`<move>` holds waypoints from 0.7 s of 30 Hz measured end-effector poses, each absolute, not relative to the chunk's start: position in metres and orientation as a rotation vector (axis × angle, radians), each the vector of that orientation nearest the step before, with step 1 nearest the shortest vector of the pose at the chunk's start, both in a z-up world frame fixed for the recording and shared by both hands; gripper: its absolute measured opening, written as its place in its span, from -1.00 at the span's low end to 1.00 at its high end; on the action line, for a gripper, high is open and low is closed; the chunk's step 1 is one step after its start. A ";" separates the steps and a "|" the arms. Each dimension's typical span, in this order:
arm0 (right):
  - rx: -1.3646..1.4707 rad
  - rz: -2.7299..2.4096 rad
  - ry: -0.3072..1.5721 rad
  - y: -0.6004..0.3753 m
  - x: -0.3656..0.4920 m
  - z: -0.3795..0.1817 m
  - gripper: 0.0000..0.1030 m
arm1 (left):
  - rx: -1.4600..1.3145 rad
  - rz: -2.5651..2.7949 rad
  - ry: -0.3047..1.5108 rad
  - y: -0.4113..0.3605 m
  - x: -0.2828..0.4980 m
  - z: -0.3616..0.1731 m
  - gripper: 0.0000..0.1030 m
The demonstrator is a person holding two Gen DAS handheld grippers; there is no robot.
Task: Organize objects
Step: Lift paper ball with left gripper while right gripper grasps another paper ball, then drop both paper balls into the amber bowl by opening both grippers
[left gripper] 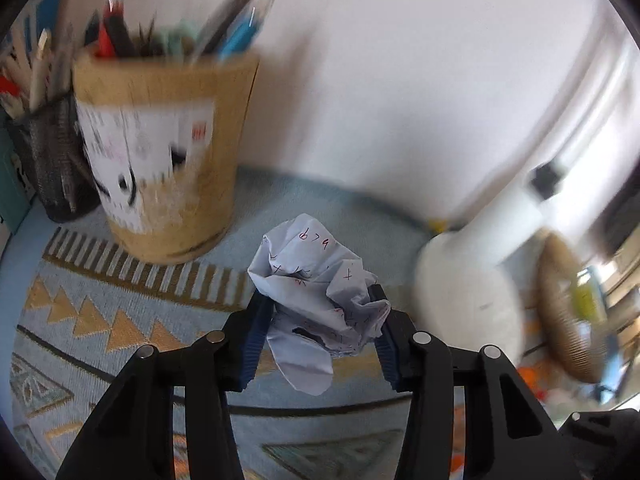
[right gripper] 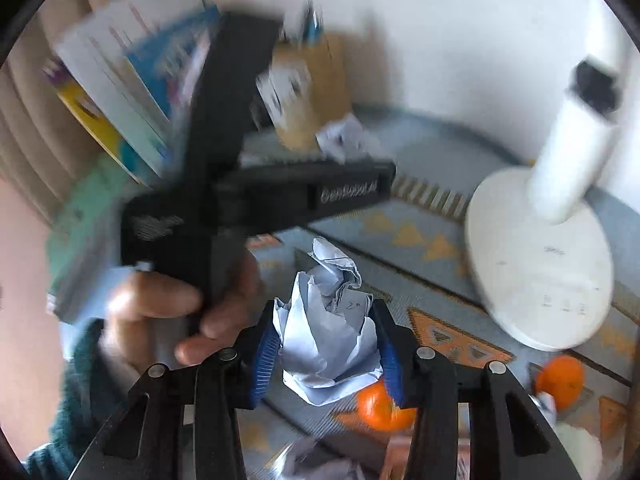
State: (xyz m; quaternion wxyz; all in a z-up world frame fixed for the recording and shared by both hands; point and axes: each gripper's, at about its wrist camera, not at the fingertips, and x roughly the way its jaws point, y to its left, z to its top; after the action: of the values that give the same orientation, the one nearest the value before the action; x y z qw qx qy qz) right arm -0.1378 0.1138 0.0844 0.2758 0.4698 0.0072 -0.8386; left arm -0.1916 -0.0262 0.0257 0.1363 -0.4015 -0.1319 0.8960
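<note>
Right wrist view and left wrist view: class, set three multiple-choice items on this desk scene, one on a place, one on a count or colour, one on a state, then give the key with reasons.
1. Where does the wooden pen holder stand?
A. on the patterned mat
B. on the lamp base
C. inside the mesh cup

2. How many oranges show in the right wrist view?
A. none
B. two
C. five

3. What state is the left gripper in?
A. wide open, nothing held
B. shut on a pen
C. shut on a crumpled paper ball

Key: 1 A, its foot rests on the patterned mat. 2 B, one orange lies below the right gripper, another orange lies right. 3 C, the crumpled paper ball sits between its pads.
</note>
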 end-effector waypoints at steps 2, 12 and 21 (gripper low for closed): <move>1.236 -2.279 -0.030 0.135 -0.122 0.102 -0.15 | -1.082 2.592 -0.369 -0.023 -0.173 0.045 -0.13; 1.188 -2.645 -0.220 0.326 -0.028 0.142 -0.14 | -0.919 2.500 -0.117 0.067 -0.094 0.139 -0.13; 1.295 -3.004 -0.490 0.483 -0.065 0.141 -0.13 | -1.068 2.258 -0.019 0.244 -0.115 0.144 -0.13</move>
State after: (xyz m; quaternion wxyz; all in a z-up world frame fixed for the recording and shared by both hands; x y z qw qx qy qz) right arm -0.0654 0.4829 0.1412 -0.0831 0.3902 -0.1475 -0.9050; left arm -0.1147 0.2439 0.1444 0.3163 -0.4056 -0.0074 0.8576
